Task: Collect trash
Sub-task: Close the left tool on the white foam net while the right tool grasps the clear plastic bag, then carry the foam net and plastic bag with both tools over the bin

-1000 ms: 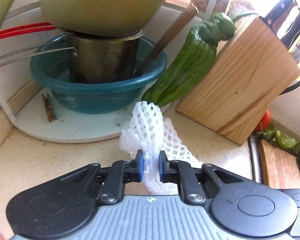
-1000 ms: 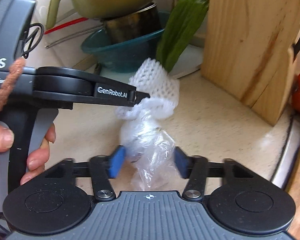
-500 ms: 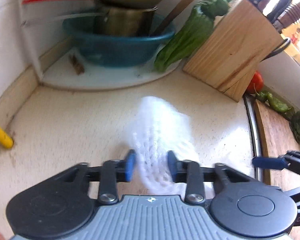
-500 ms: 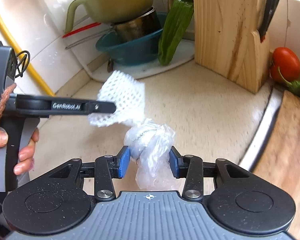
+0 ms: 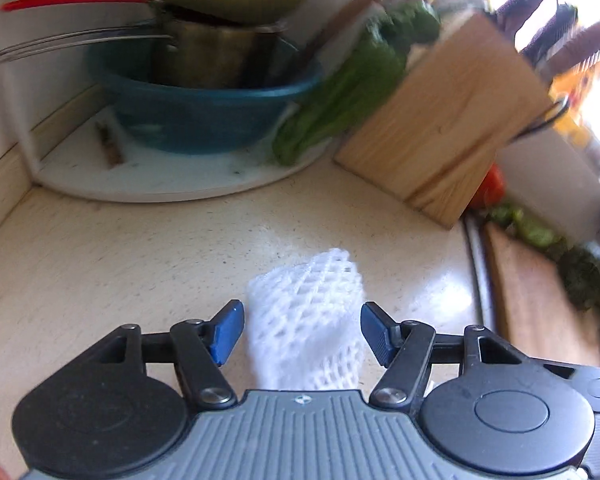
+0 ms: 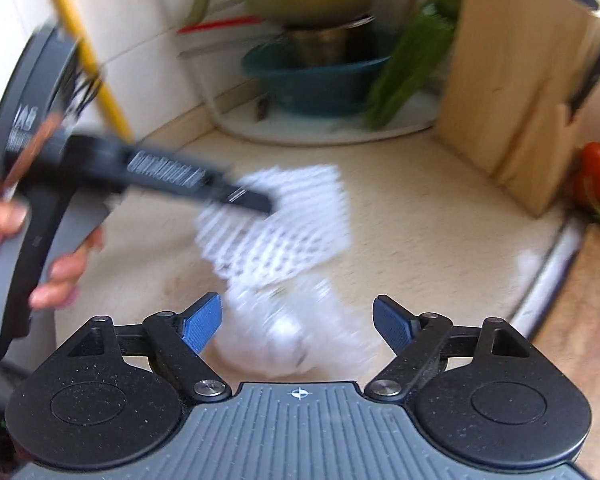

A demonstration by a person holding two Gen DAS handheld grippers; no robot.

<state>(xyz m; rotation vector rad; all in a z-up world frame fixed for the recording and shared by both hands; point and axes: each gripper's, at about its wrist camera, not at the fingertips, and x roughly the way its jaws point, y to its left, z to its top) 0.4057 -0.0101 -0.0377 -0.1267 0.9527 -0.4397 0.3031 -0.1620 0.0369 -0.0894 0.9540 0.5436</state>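
Both claws are spreading their jaws over the worktop (image 5: 140, 248) right now: the left claw (image 5: 302, 330) is letting go of the white foam net (image 5: 306, 320), which sits loose between its blue pads. The right claw (image 6: 298, 322) is gaping wide, with the crumpled plastic bag (image 6: 288, 328) lying free just ahead. To do this well, both should be clearing the pile before pulling away, so nothing snags.

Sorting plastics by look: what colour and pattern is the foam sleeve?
White foam sleeve, open diamond mesh; clearest in the left wrist view.

Both wrist views downward, close, sharing countertop (image 5: 140, 248)
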